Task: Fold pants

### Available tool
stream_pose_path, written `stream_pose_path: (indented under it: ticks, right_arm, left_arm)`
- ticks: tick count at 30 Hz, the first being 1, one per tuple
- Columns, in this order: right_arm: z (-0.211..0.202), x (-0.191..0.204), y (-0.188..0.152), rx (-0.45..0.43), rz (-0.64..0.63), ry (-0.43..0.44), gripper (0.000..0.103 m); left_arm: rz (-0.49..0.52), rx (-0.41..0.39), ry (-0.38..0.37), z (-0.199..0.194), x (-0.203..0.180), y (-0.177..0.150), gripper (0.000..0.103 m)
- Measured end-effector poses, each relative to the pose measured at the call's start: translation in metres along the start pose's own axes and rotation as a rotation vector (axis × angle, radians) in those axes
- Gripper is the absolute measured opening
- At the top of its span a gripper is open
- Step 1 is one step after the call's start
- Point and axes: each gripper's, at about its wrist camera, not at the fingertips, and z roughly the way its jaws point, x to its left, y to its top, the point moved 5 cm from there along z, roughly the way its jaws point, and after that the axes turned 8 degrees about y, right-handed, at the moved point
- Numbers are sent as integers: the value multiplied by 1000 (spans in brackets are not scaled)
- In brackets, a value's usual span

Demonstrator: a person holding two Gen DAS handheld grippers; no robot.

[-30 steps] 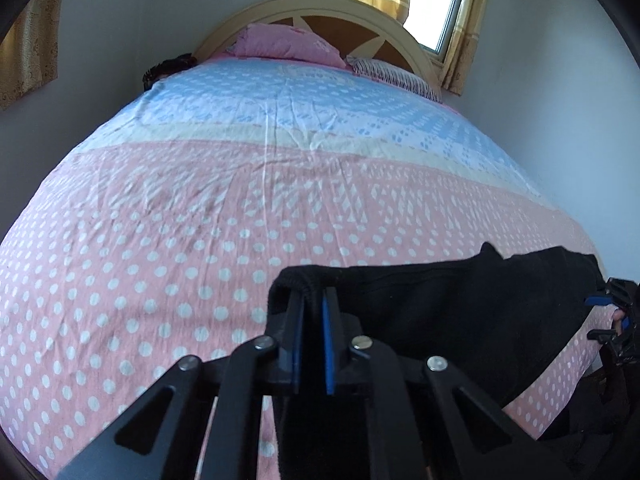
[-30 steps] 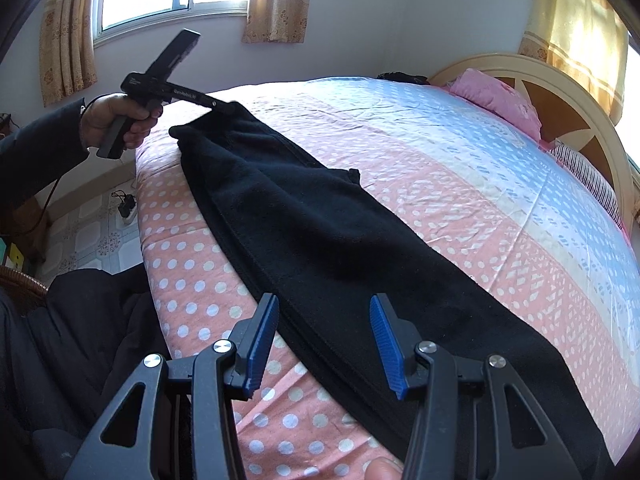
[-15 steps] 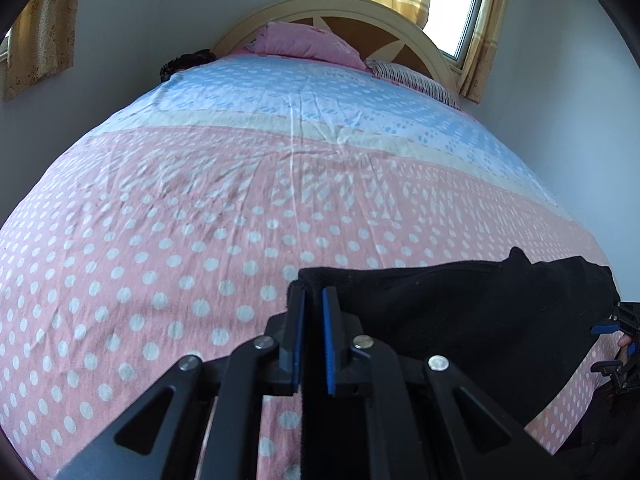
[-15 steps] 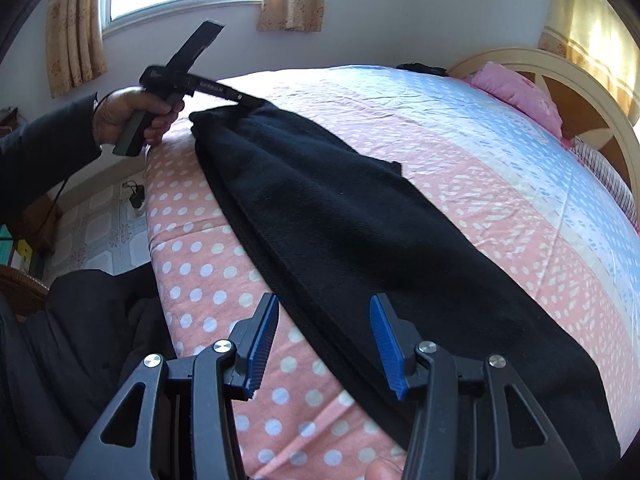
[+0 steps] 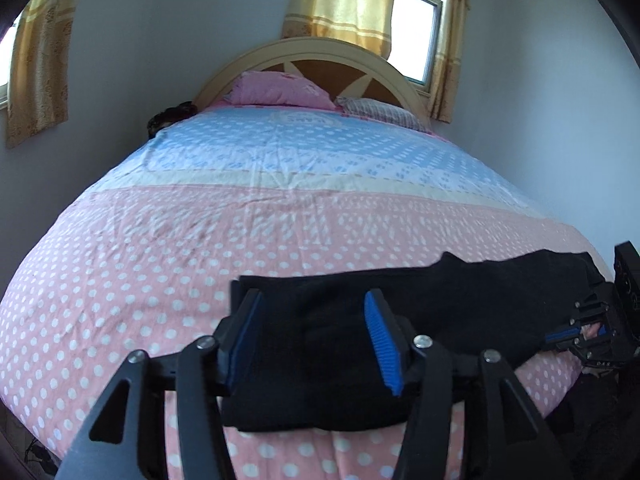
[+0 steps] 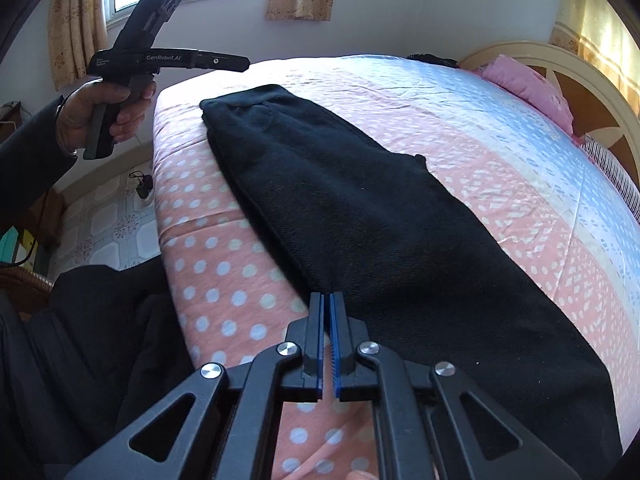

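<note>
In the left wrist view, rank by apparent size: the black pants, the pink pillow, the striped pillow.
1. Black pants, by far the largest, but they lie nearest the camera.
2. Pink pillow.
3. Striped pillow, a little smaller, partly behind the pink one.
The fisheye shrinks both far pillows, so their true sizes stay unsure.

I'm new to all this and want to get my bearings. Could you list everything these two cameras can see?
pants: one, black, laid flat along the bed's near edge
bedsheet: one, pink and blue with white dots, covering the bed
headboard: one, cream and brown, far end
pillows: two, pink and striped, by the headboard
curtains: several, yellow, at the windows
floor: pale patterned tiles, beside the bed
left tongs: black, raised clear of the pants' end, jaws opening
right tongs: black with blue pads, shut at the pants' near edge
left hand: holding the left tongs' handle, dark sleeve
</note>
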Motion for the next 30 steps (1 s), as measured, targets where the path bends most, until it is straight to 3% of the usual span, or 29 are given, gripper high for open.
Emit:
stream_pose_path:
  ticks: [3,8,12,16,18,19,20,24,25,26,29,30]
  right_arm:
    - [11,2,-7,41,-12,-15,2]
    - [6,-1,-4,25,-6,-13,4]
    - [-8,-15,5,27,23,2,4]
    - [-21,-46,34,-36,121,39,6]
    - [-16,-69,51,-39,219,94,43]
    - [-11,-79,57,-46,264,107,71]
    - [-8,-90,65,-81,318,109,73]
    - [12,-121,90,-153,478,192,73]
    - [18,-125,96,-163,501,212,72]
    - [24,-130,101,-164,524,220,67]
    - [53,-148,108,-124,619,223,45]
    - [64,-153,109,-112,657,242,43]
  left_arm:
    - [55,29,-39,9,-28,-13,56]
    - [87,76,-70,28,-57,-31,56]
    - [134,108,-60,37,-68,-42,58]
    - [186,105,-31,38,-75,-52,62]
    - [176,101,-38,36,-75,-52,64]
    - [164,103,-43,36,-74,-52,65]
    - [153,105,-45,36,-73,-51,65]
    - [120,66,-55,27,-72,-42,65]
    - [115,53,-61,25,-72,-40,69]
    - [112,48,-62,24,-72,-39,74]
    - [120,69,-65,30,-74,-45,75]
    - [120,77,-63,32,-74,-47,75]
